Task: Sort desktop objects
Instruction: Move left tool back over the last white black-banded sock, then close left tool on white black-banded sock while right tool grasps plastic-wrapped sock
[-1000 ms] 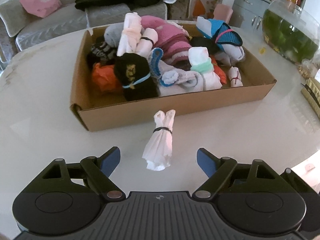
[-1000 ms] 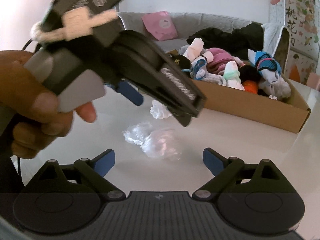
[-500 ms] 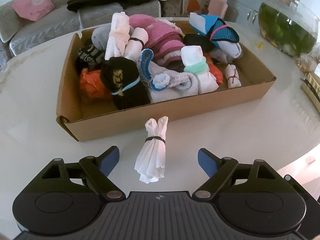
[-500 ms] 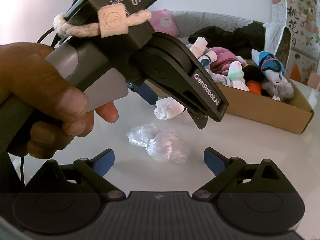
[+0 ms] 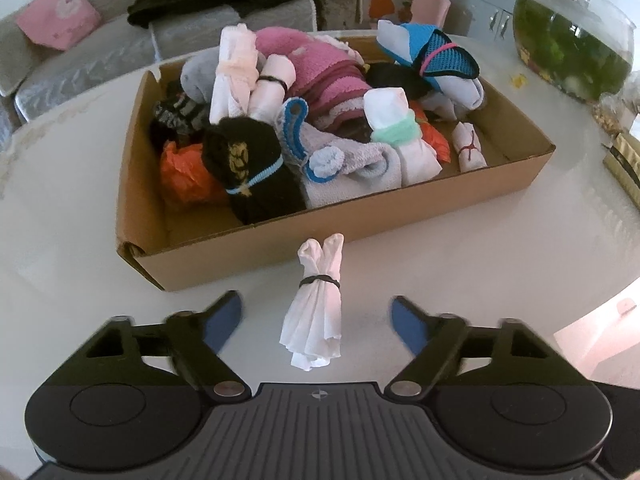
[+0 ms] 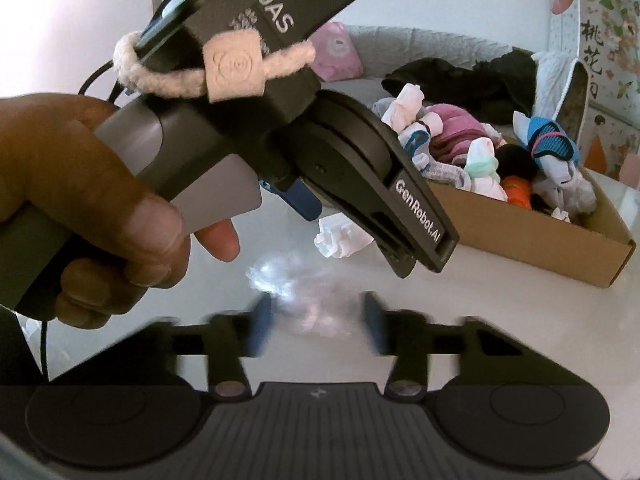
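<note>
The white sock bundle (image 5: 316,312), tied with a black band, lies on the white table (image 5: 60,220), just in front of the near wall of the cardboard box (image 5: 224,256). It points with its two rolled ends toward twelve o'clock, to the box. The left gripper (image 5: 318,318) has its blue fingertips (image 5: 224,316) on both sides of the lower half of the bundle, at nine and three o'clock from it. The jaws stand wide apart and do not touch the cloth.

In the right wrist view, a crumpled clear plastic bag (image 6: 304,292) lies on the table between the blue fingertips (image 6: 256,328) of the right gripper (image 6: 314,330). These fingertips are blurred; the jaws are narrow around the bag, but whether they press it I cannot tell. At eleven o'clock from the bag, the person's left hand (image 6: 80,200) holds the handle of the left gripper, which covers much of this view.

The box is full of socks and cloths: a black sock roll (image 5: 252,172) at the near left, a pink towel (image 5: 320,72) in the middle, a blue mesh item (image 5: 436,56) at the far right. At two o'clock from the box stands a glass fishbowl (image 5: 572,32) with green plants. A grey sofa (image 5: 100,60) with a pink cushion (image 5: 56,26) is behind the table at eleven o'clock.
</note>
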`<state>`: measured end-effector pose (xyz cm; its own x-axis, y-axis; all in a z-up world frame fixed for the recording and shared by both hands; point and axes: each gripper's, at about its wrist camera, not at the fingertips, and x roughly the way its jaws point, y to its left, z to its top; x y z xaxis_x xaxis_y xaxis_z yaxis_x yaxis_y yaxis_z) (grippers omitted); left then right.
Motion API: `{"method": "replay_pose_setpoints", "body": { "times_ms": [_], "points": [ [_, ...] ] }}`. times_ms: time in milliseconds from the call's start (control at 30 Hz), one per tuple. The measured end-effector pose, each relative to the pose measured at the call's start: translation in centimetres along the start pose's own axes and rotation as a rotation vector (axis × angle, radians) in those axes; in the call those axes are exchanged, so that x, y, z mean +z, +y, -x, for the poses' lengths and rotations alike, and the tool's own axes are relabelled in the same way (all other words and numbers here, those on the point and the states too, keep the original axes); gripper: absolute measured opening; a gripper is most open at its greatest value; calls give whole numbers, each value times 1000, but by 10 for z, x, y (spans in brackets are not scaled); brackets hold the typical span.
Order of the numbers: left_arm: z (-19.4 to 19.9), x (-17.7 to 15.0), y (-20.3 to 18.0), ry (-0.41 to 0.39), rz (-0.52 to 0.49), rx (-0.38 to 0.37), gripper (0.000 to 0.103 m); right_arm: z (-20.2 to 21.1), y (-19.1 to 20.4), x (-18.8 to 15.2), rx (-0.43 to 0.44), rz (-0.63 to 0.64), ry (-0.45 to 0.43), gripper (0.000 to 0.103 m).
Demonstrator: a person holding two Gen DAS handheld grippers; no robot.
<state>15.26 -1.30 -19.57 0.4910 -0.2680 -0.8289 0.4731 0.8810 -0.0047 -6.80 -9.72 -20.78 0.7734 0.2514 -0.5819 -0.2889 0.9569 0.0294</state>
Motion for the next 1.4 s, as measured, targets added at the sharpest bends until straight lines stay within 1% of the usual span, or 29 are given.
{"method": "replay_pose_setpoints", "body": {
  "times_ms": [33, 67, 100, 133, 167, 200, 267, 333, 433, 633, 833, 967, 1067, 1167, 1300, 1400],
  "points": [
    [1, 0, 1, -4, -1, -4, 65, -3, -4, 3, 3, 4, -2, 32],
    [2, 1, 2, -6, 4, -12, 53, -3, -5, 3, 7, 7, -4, 31],
    [4, 2, 3, -6, 10, -25, 45, -3, -5, 3, 11, 7, -6, 31],
    [4, 3, 5, -2, 21, -40, 31, -3, -6, 3, 15, 5, -6, 30],
    [5, 3, 7, 6, 35, -63, 27, -3, -6, 3, 19, 5, -6, 29],
    [5, 3, 7, 8, 39, -74, 26, -3, -6, 4, 22, 7, -7, 29],
    [6, 1, 6, 5, 32, -73, 25, -1, -7, 3, 36, -4, -10, 28],
    [7, 0, 8, 7, 46, -76, 25, 0, -8, 3, 42, -11, -15, 27],
    [10, -1, 8, 8, 51, -71, 24, 4, -10, 1, 56, -18, -15, 27],
    [21, -7, 9, -6, 58, -56, 25, 15, -19, -6, 53, -41, -16, 27],
    [44, -12, 9, -43, 48, -36, 25, 37, -37, -9, 43, -86, -22, 27],
    [64, -18, 8, -70, 34, -19, 25, 59, -57, -9, 15, -127, -43, 27],
    [78, -18, 10, -91, 38, -7, 25, 75, -75, 0, -16, -152, -71, 27],
    [94, -14, 14, -120, 47, -4, 25, 88, -93, 16, -47, -161, -105, 27],
    [108, 4, 17, -160, 53, 1, 25, 95, -116, 46, -65, -173, -152, 27],
    [111, 25, 19, -185, 67, -13, 25, 89, -126, 73, -69, -156, -184, 27]
  ]
}}
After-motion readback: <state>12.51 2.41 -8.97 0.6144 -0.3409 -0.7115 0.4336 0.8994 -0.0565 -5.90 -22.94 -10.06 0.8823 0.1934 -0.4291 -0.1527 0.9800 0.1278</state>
